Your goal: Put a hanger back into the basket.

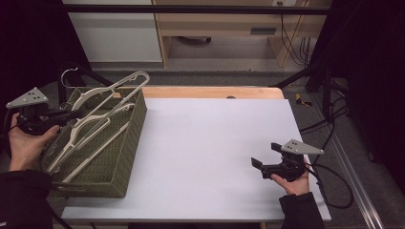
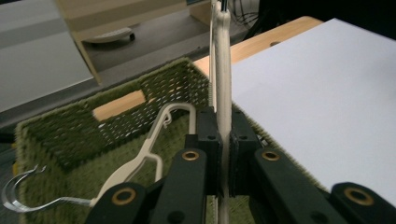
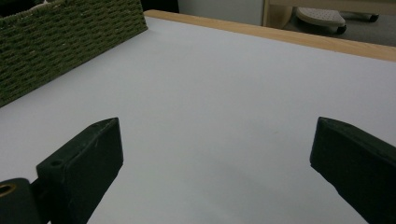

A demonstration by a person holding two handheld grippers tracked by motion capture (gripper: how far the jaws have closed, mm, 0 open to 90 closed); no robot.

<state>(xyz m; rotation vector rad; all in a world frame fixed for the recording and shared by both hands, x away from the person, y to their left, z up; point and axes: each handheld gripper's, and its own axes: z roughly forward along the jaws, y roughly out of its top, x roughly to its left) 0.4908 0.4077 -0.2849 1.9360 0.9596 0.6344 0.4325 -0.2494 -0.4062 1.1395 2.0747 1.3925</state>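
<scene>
**Left gripper clamps a hanger over the basket**

The left gripper [image 2: 223, 154] has its jaws nearly shut on the arm of a cream hanger [image 2: 222, 70], pinching the thin bar so it can be lifted free of the others. That hanger sticks up and out over the far rim of the green woven basket [image 1: 125, 148], which sits at the tabletop's left edge, reaching almost to its near corner. More hangers [image 1: 79, 138] lie slanted inside, one metal hook [image 2: 21, 196] curling by the near wall. The right gripper [image 1: 260, 163] rests near the tabletop's right edge, jaws wide apart with nothing between them, probably waiting to take the hanger.

The tabletop [image 1: 210, 143] is a plain white sheet over wood, bare along the far edge. Behind it stand pale cabinets, a grey floor and loose cables.
</scene>
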